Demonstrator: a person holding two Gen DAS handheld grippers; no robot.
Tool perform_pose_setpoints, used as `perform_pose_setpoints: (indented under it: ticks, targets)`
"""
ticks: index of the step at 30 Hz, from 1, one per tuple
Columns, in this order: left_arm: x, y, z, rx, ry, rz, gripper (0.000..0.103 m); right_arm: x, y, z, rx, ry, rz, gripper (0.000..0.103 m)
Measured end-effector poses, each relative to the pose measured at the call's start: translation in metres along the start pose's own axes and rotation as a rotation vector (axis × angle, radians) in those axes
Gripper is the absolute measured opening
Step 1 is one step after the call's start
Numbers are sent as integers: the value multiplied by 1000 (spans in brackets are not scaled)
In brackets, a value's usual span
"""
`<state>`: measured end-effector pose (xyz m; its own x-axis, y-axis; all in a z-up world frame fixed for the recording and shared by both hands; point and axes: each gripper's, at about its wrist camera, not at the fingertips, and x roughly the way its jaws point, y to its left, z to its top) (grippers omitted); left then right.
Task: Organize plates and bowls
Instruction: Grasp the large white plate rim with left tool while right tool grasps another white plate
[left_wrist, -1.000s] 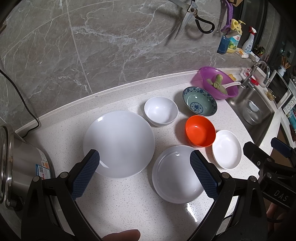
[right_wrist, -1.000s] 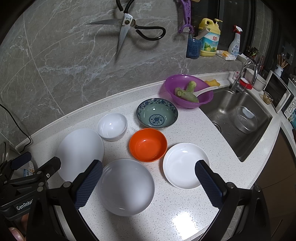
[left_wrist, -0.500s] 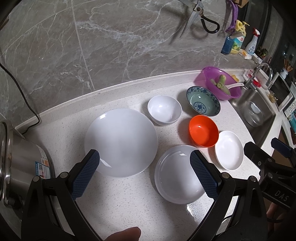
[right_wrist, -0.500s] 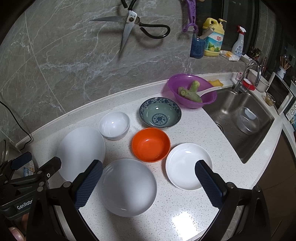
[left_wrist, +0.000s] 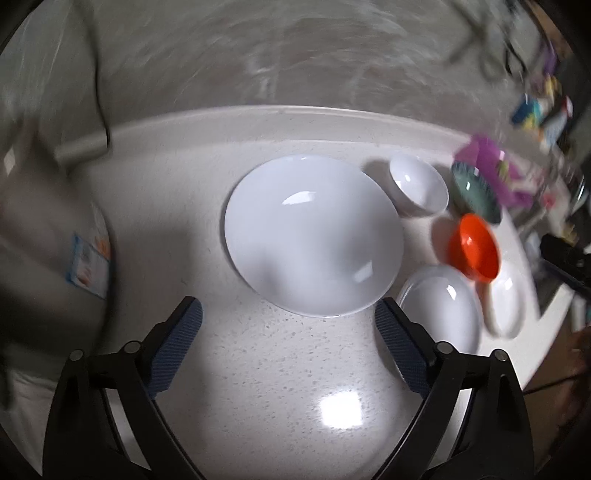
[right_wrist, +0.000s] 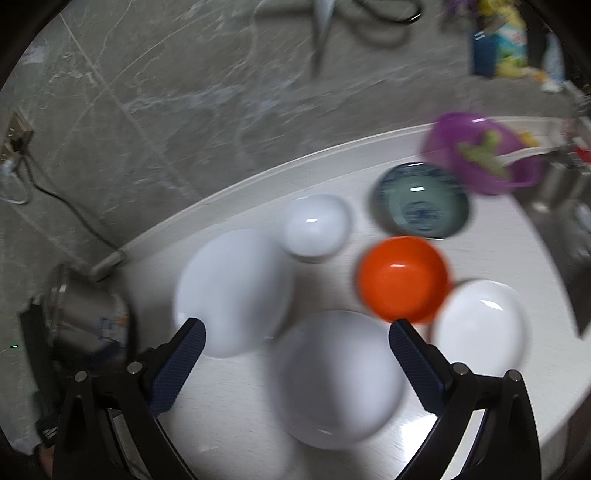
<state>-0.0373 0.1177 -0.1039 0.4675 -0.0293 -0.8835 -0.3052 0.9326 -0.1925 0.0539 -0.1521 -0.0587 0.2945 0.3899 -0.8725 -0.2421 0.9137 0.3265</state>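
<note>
Left wrist view: camera swung left since half-second ago; large white plate (left_wrist: 314, 236) now centred on counter (left_wrist: 258, 369), left gripper (left_wrist: 288, 332) fingers wide, empty. Right gripper (right_wrist: 295, 347) fingers wide over medium plate (right_wrist: 336, 376). Stacking not begun.

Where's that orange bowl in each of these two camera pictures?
Left wrist: the orange bowl sits at the right, beyond the right finger.
Right wrist: right of centre, just above the right finger.
Shared landmark: the small white bowl, up-left of it in both.
</note>
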Motion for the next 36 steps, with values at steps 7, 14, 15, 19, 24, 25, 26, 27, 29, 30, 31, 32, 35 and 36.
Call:
perform_pose_setpoints:
  ticks: [7,14,15,19,24,25,26,27,29,30,31,32,35,36]
  targets:
    - [41,47,-5,-57,100,3,94,68,-4,20,-9,95,161,86]
    - [86,75,35,-61,93,60,81,128,-4,24,6,206,210,68]
    - [94,73,42,-37,100,80,81,132,-6,24,11,213,214,68]
    - [119,82,63,-14,108,62,81,154,-12,22,39,247,211,68]
    - [149,86,77,4,161,-9,69,170,-19,19,66,269,196,67]
    - [154,88,79,6,171,-13,63,173,-19,19,72,270,197,67]
    - [159,89,79,5,185,-15,58,175,-20,20,74,272,190,67]
    - [166,88,80,1,199,-14,51,177,-20,20,69,278,180,67]
    - [173,90,82,-12,197,-32,49,181,-21,20,69,289,175,67]
    - [175,91,84,-9,196,-28,49,184,-22,20,74,296,173,67]
    - [177,90,86,-9,197,-26,49,185,-23,21,77,299,166,67]
    - [179,91,88,-14,197,-26,49,188,-23,22,79,295,169,67]
    - [185,91,96,-7,202,-23,49,192,-25,23,80,294,162,67]
    - [187,90,98,-1,205,-22,49,195,-24,23,80,300,159,67]
